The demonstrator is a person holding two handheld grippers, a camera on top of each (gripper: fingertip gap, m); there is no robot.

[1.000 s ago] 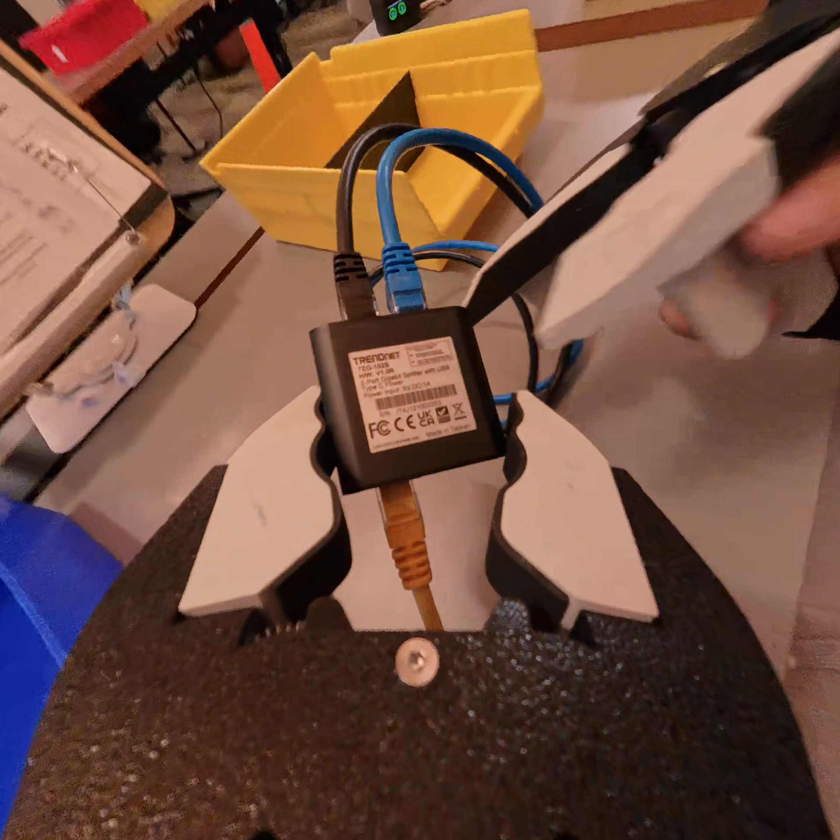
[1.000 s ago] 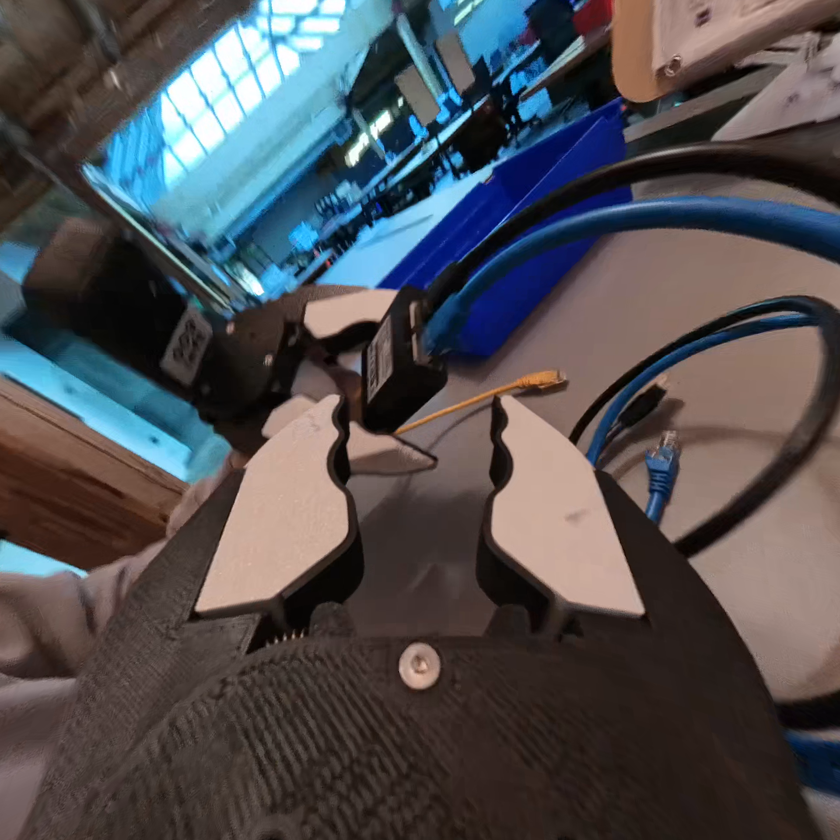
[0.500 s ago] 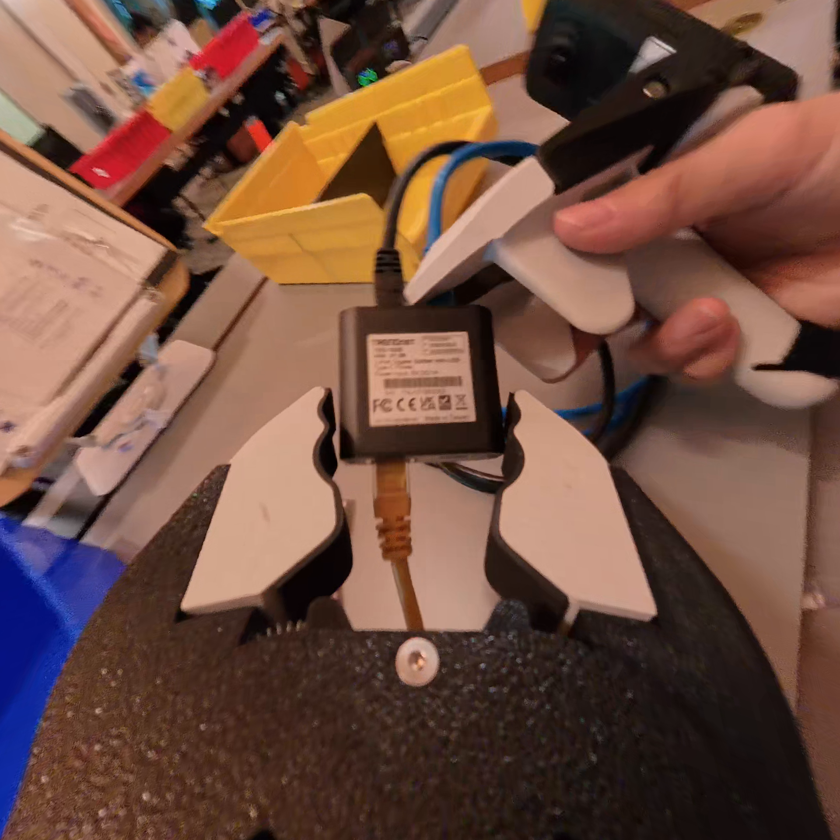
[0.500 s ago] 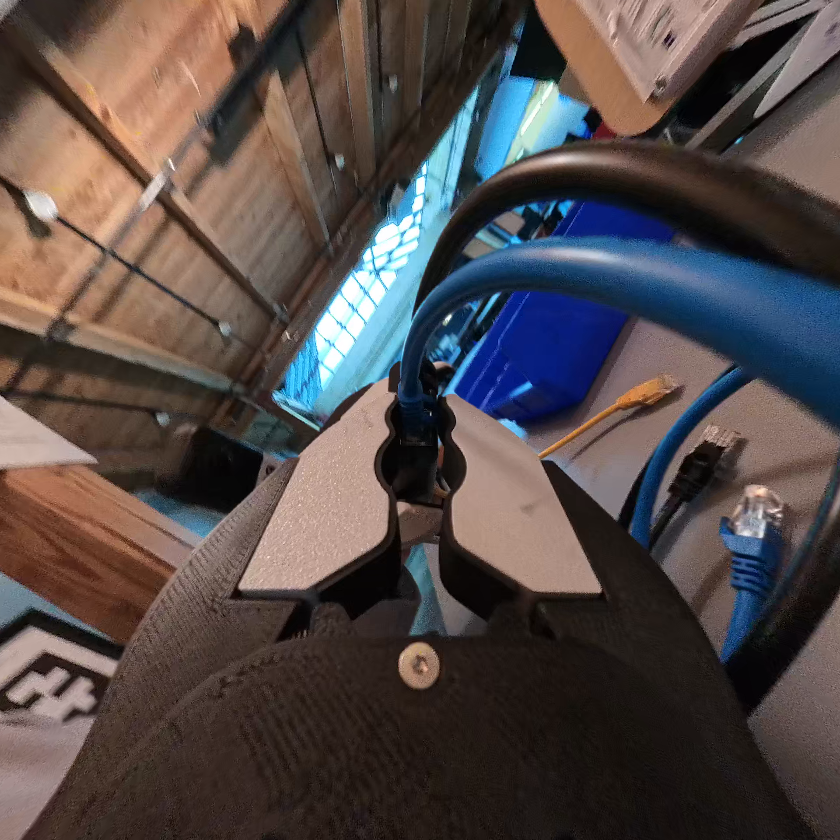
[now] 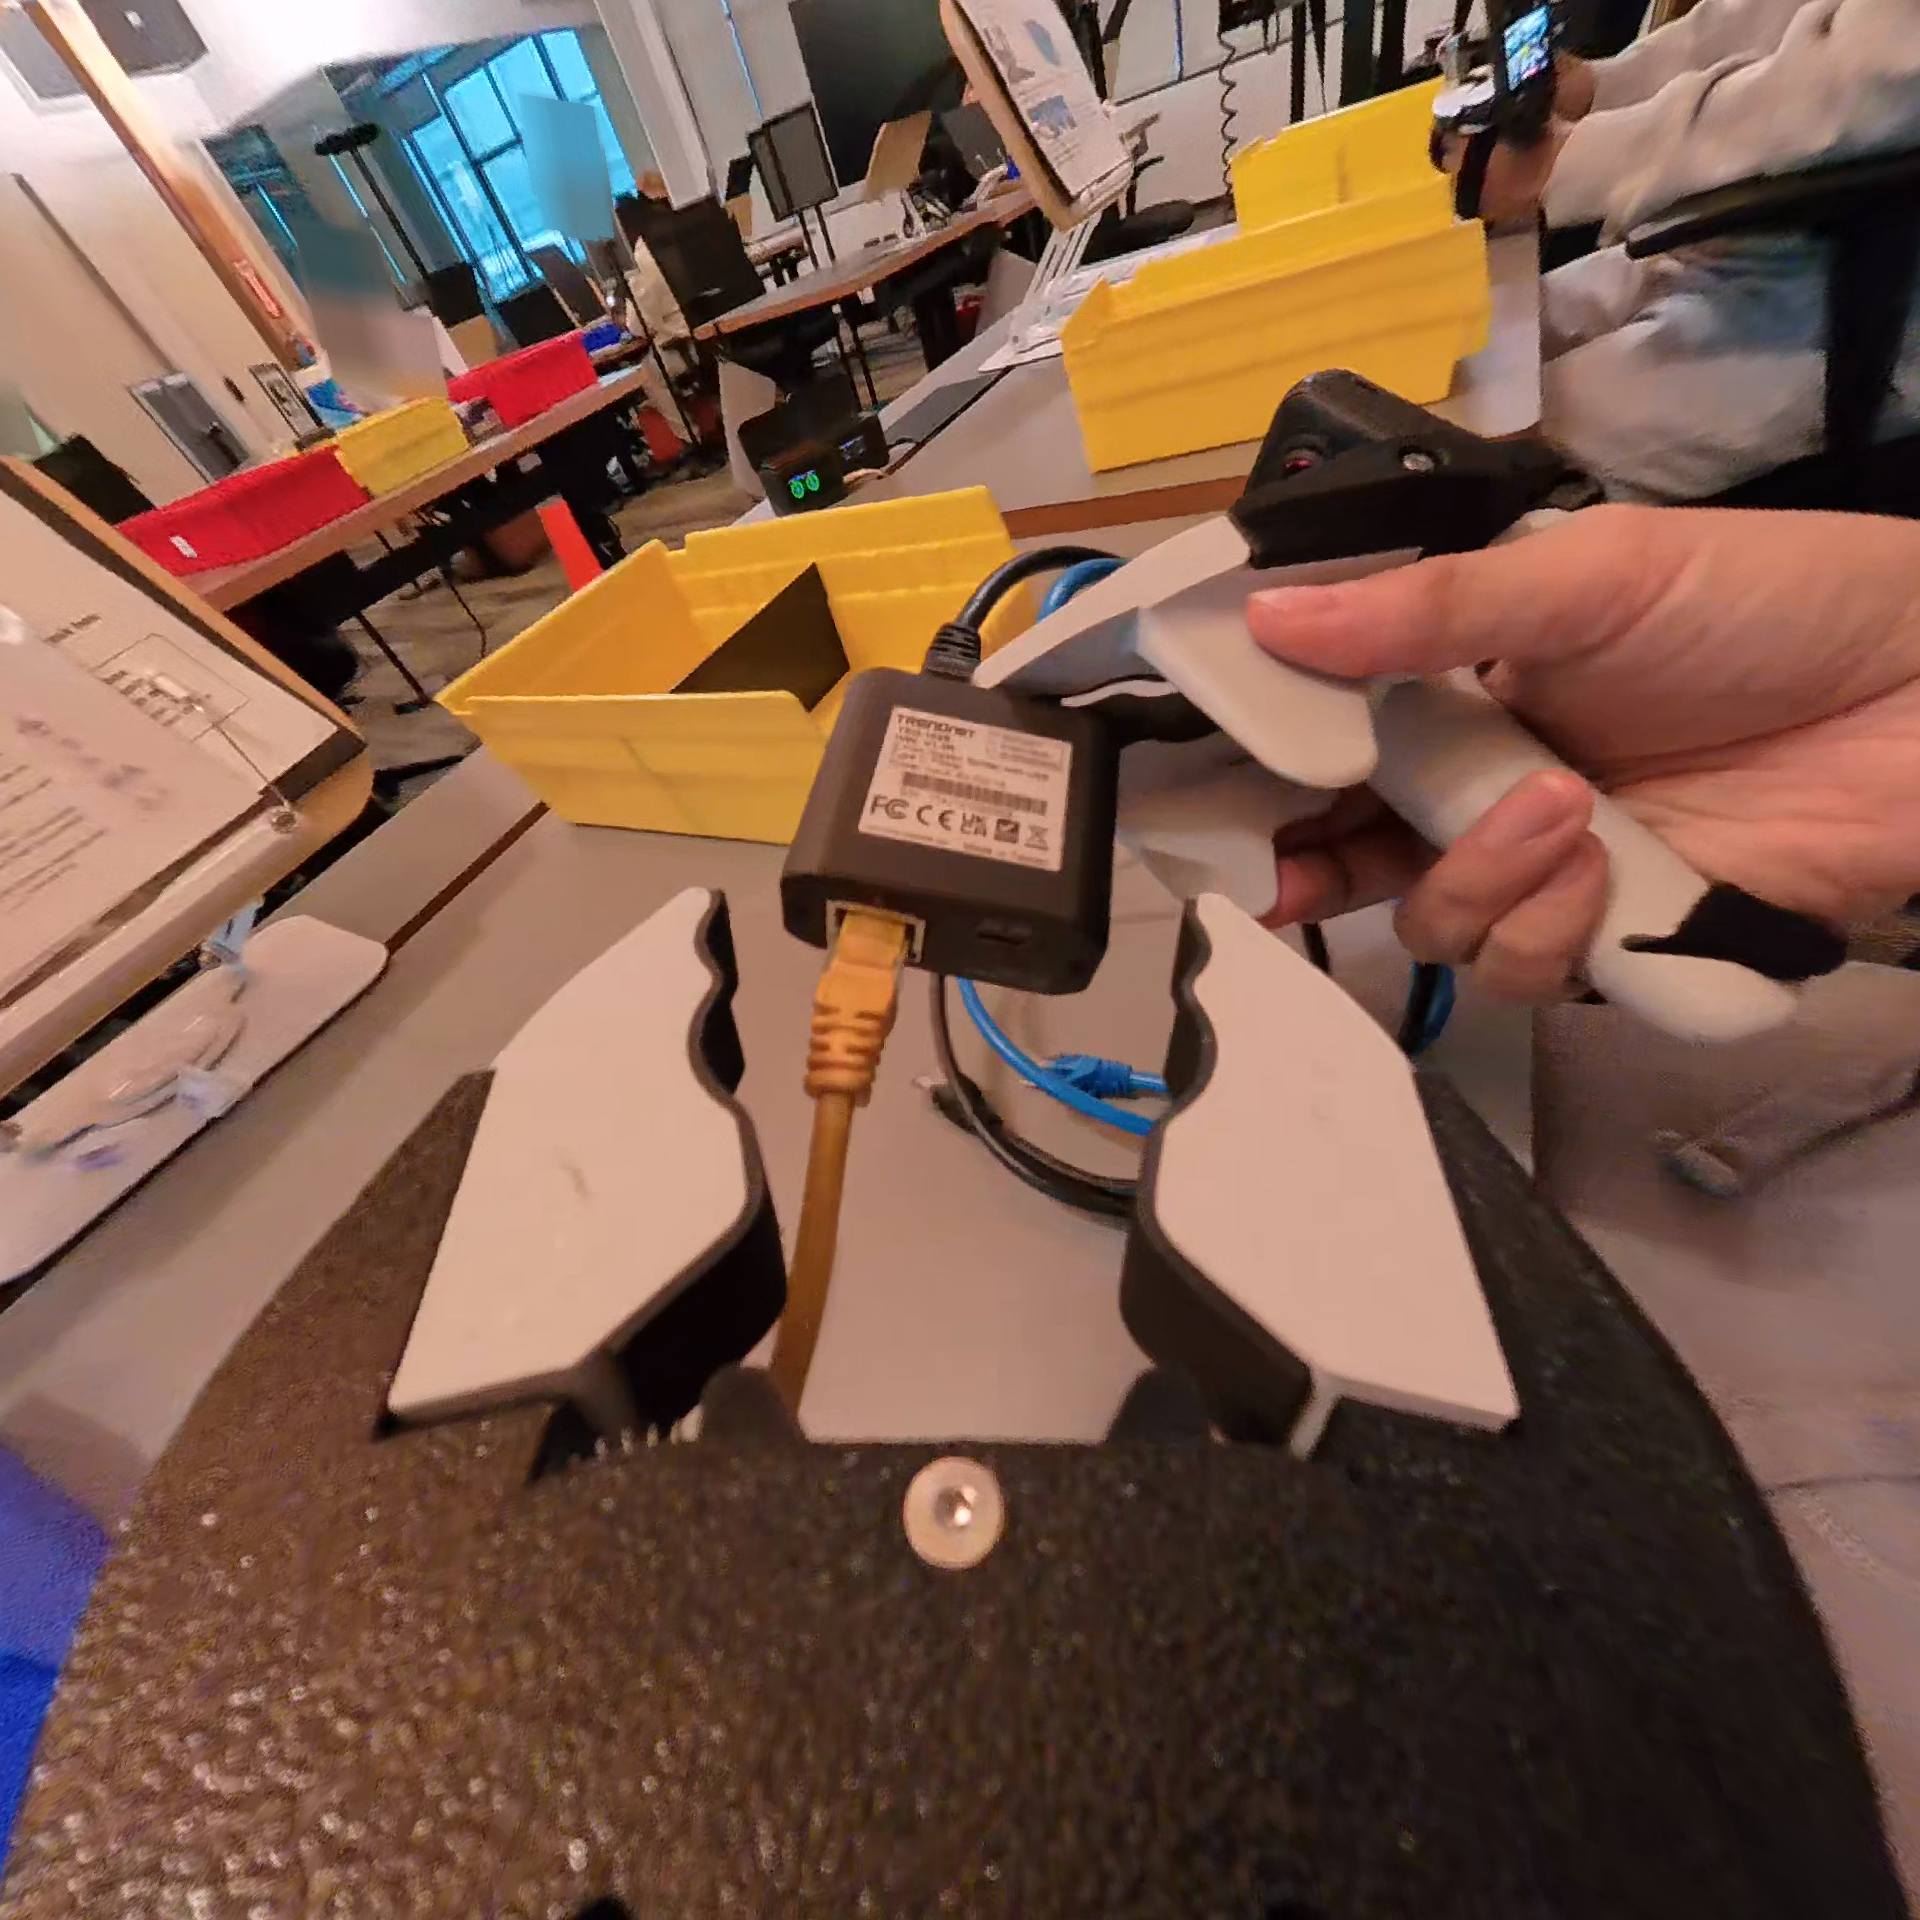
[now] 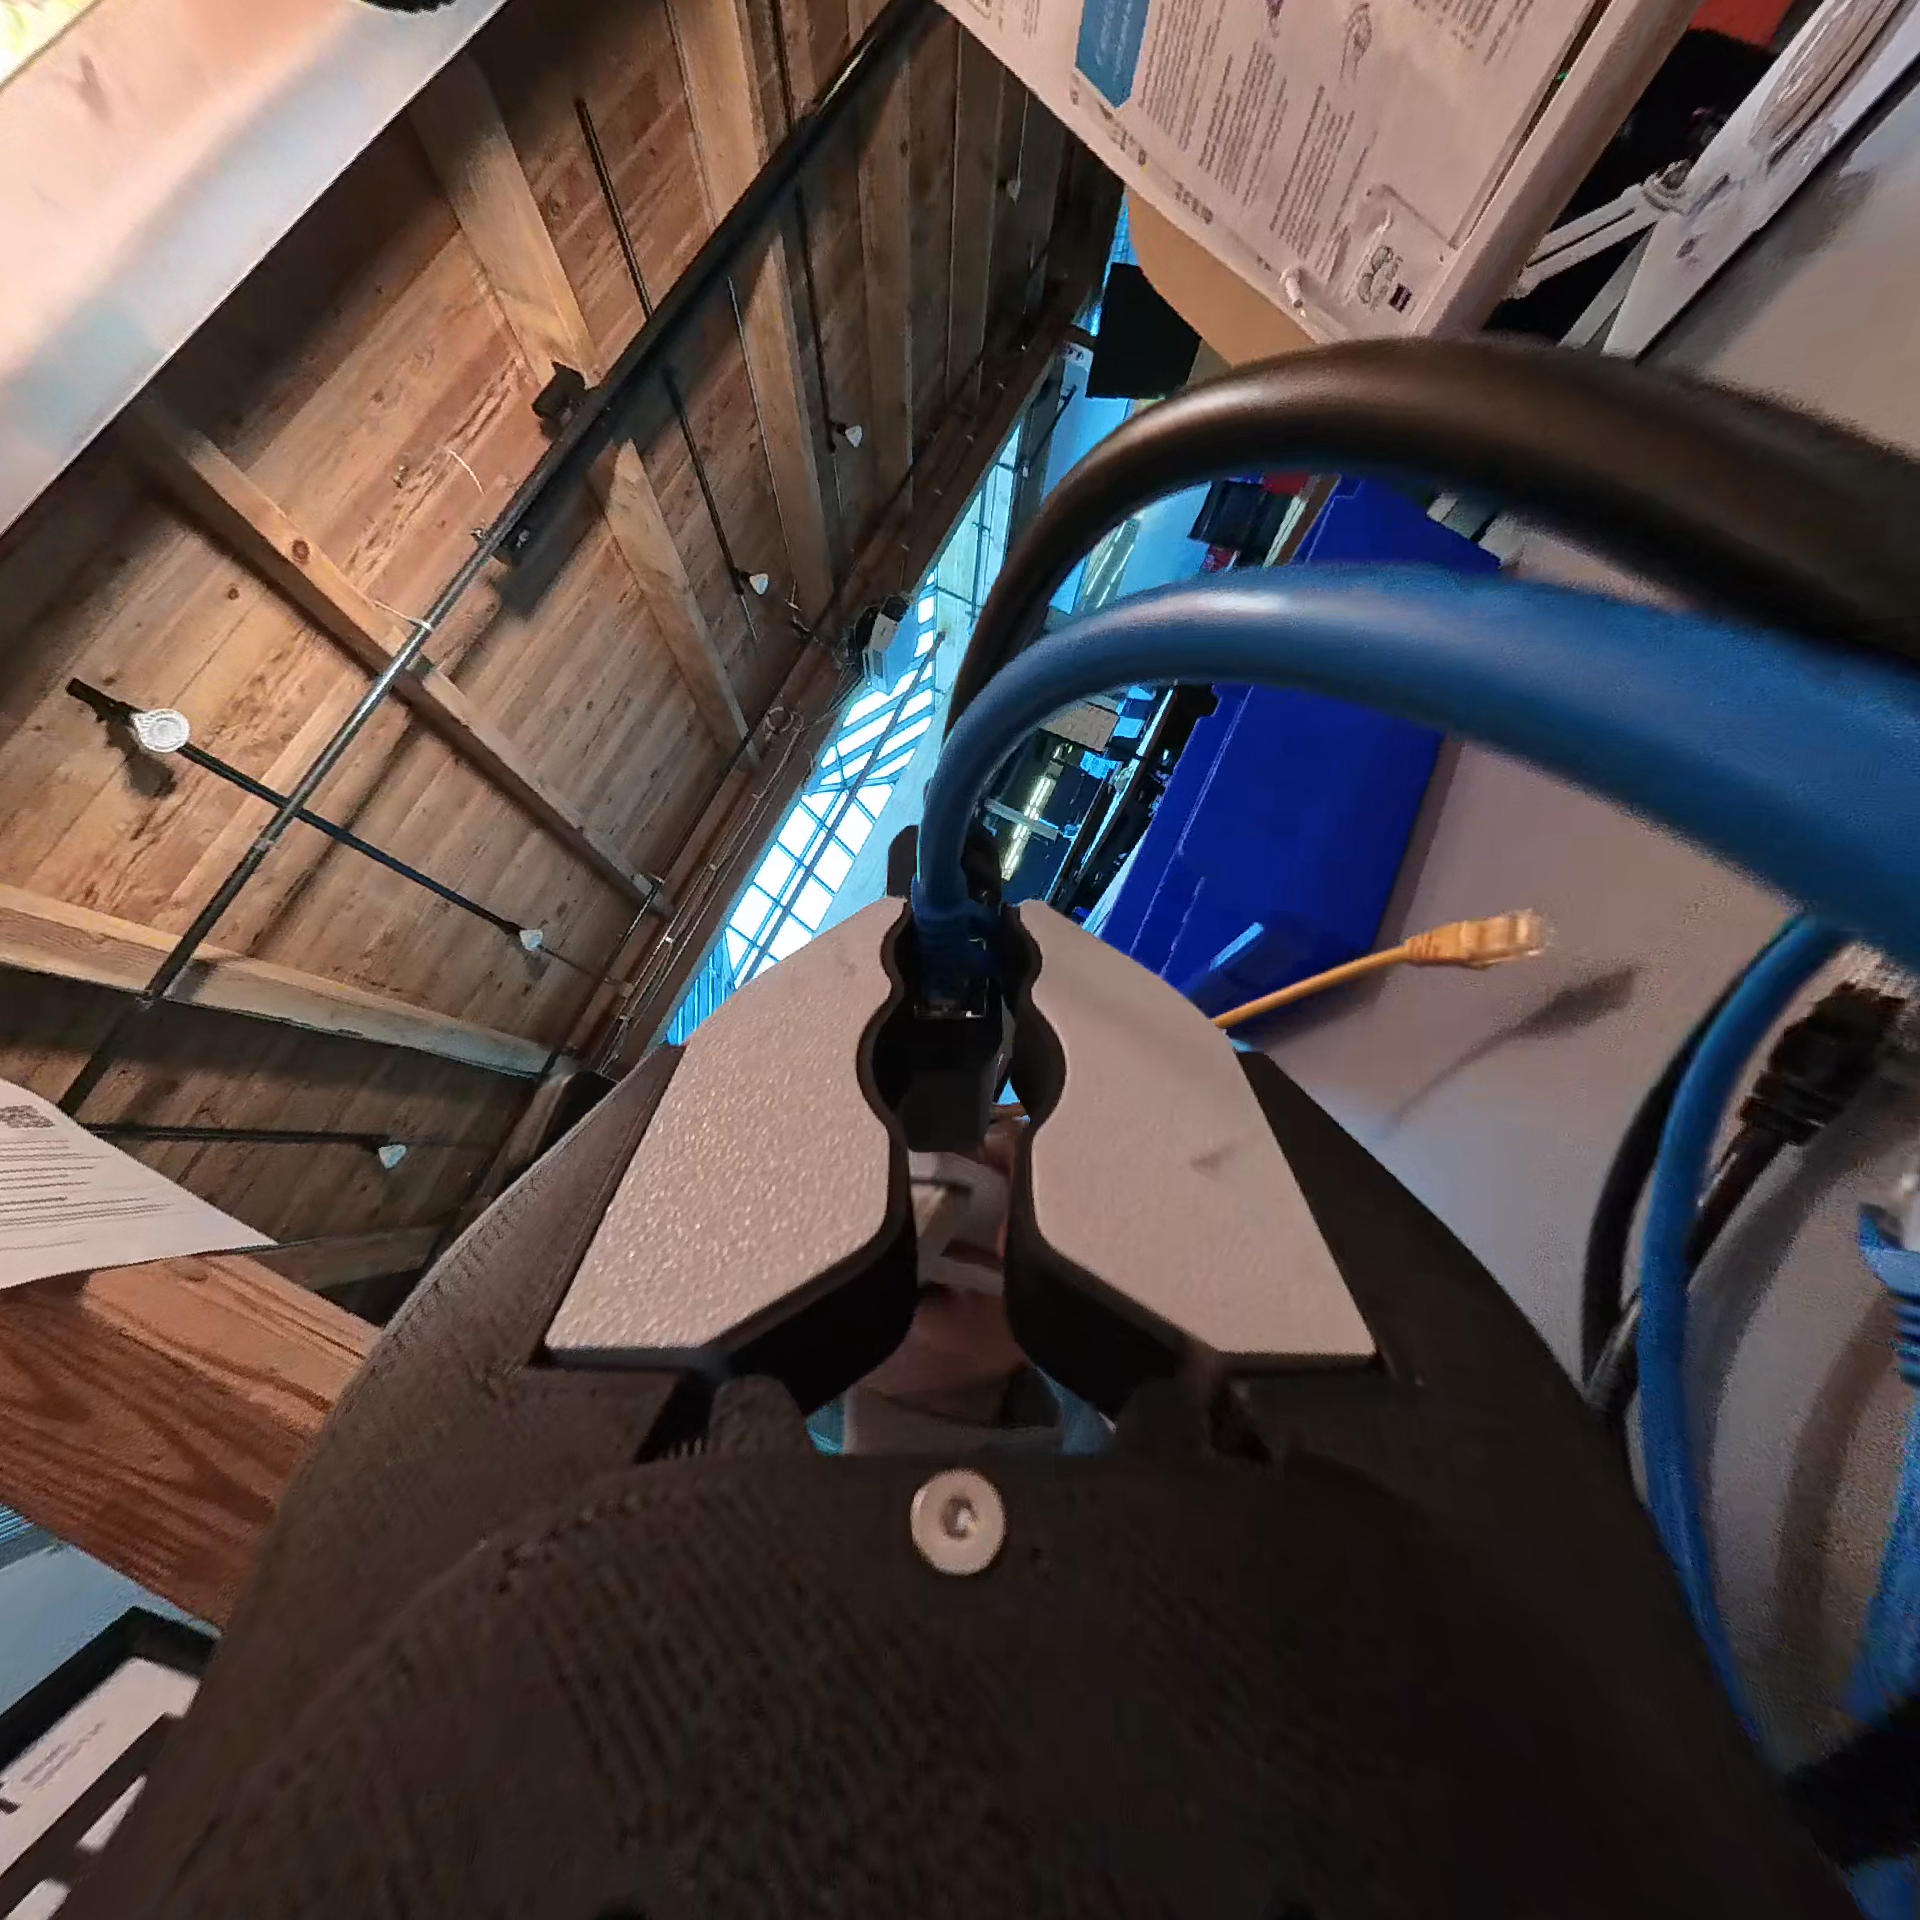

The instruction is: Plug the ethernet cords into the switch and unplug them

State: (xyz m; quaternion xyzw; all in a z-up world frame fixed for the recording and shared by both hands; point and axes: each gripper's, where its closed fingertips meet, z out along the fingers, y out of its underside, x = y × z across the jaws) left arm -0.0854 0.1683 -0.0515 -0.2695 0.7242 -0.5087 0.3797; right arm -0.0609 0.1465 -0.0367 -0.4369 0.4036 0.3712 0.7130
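Note:
The black switch (image 5: 945,821) hangs in the air just beyond my left fingertips, label side up. My left gripper (image 5: 956,914) is open; its fingers (image 5: 623,1143) stand either side of the switch without touching it. A yellow cord (image 5: 852,1008) is plugged into the near port. A black cord (image 5: 961,634) and a blue cord (image 6: 1351,665) are plugged into the far side. My right gripper (image 6: 956,935) is shut on the blue cord's plug (image 6: 948,951) at the switch; it also shows in the left wrist view (image 5: 1101,644), held by a hand (image 5: 1662,707).
A yellow bin (image 5: 644,727) sits behind the switch, and a clipboard stand (image 5: 135,769) stands on the left. Loose cord ends lie on the grey table: a yellow plug (image 6: 1475,940), a black plug (image 6: 1818,1060) and a blue plug (image 5: 1081,1070). A blue bin (image 6: 1278,831) stands at the table's side. My right fingertips sit around 4 cm from my left ones.
My right gripper came in open and shut on the blue plug. My left gripper has let go of the switch, which now sits farther from it and tilted up.

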